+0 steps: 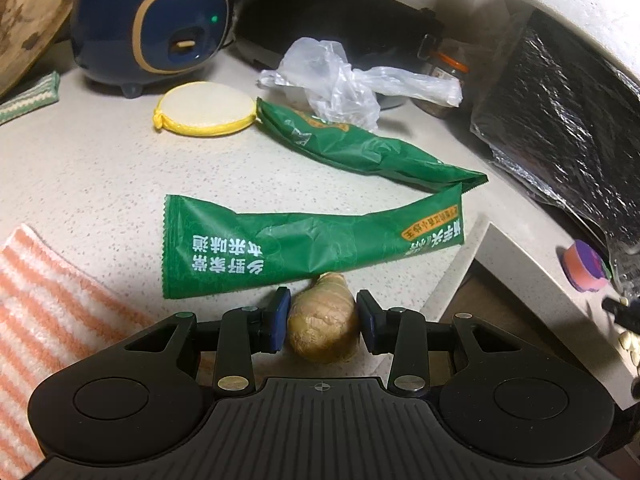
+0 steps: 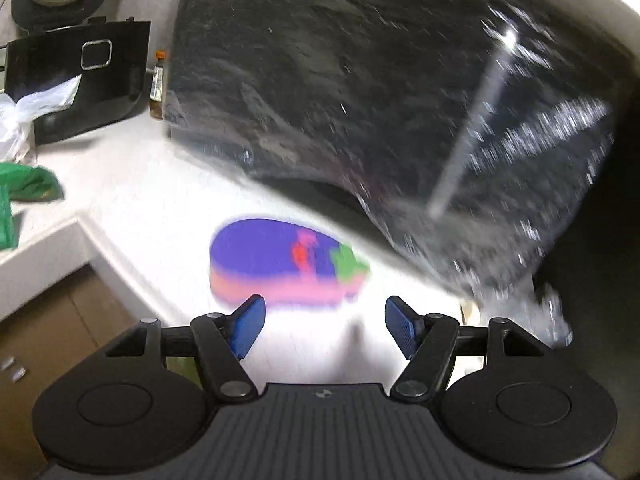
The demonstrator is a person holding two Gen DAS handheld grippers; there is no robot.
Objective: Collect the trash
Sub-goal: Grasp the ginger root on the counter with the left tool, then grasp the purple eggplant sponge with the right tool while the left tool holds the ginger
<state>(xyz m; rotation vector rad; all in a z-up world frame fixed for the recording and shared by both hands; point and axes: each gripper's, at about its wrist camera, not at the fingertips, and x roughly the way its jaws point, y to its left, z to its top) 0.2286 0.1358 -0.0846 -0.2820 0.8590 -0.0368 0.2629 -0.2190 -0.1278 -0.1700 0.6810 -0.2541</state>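
Our left gripper [image 1: 322,322] squeezes a lump of ginger [image 1: 323,320] by the green wrapper [image 1: 280,246] — our right gripper [image 2: 325,326] hangs wide open, empty, near a purple tub [image 2: 280,260].

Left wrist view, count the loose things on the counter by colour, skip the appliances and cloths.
Green: 2, near wrapper, far wrapper
Yellow-rimmed: 1, round sponge
Clear: 1, plastic bag
Tan: 1, ginger piece
Purple and pink: 1, small tub
Total: 6

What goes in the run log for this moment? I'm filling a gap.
left gripper: shut on ginger piece | right gripper: open, empty, before purple container | green wrappers: on counter
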